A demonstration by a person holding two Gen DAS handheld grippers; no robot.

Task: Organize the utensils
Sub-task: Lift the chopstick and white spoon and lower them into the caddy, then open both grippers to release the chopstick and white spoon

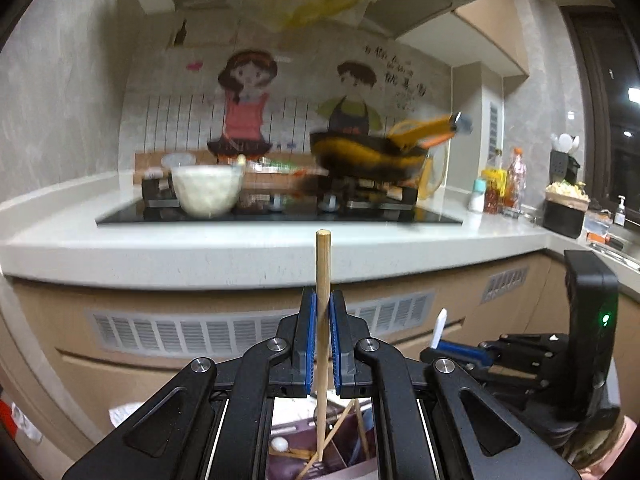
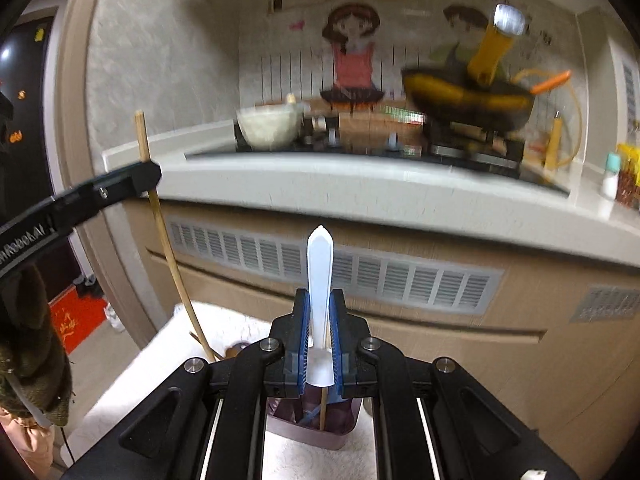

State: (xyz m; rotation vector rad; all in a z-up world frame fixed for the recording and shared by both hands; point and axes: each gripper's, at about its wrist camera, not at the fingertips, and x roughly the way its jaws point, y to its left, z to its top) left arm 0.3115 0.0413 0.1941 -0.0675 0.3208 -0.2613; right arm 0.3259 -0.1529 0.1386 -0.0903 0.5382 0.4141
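My left gripper (image 1: 323,300) is shut on a wooden chopstick (image 1: 322,264) that stands upright, its lower end reaching down into a purple utensil holder (image 1: 288,432) with several chopsticks and a white spoon inside. My right gripper (image 2: 320,300) is shut on a white plastic knife-like utensil (image 2: 320,264), held upright above the same purple holder (image 2: 316,428). In the right wrist view the left gripper (image 2: 148,176) and its chopstick (image 2: 160,220) show at the left. In the left wrist view the right gripper (image 1: 436,344) shows at the right.
The holder stands on a white cloth (image 2: 160,360). A kitchen counter (image 1: 240,248) runs ahead with a black hob, a white bowl (image 1: 206,190) and a black-and-yellow wok (image 1: 368,156). Bottles (image 1: 500,184) and a utensil caddy (image 1: 564,160) stand at the right.
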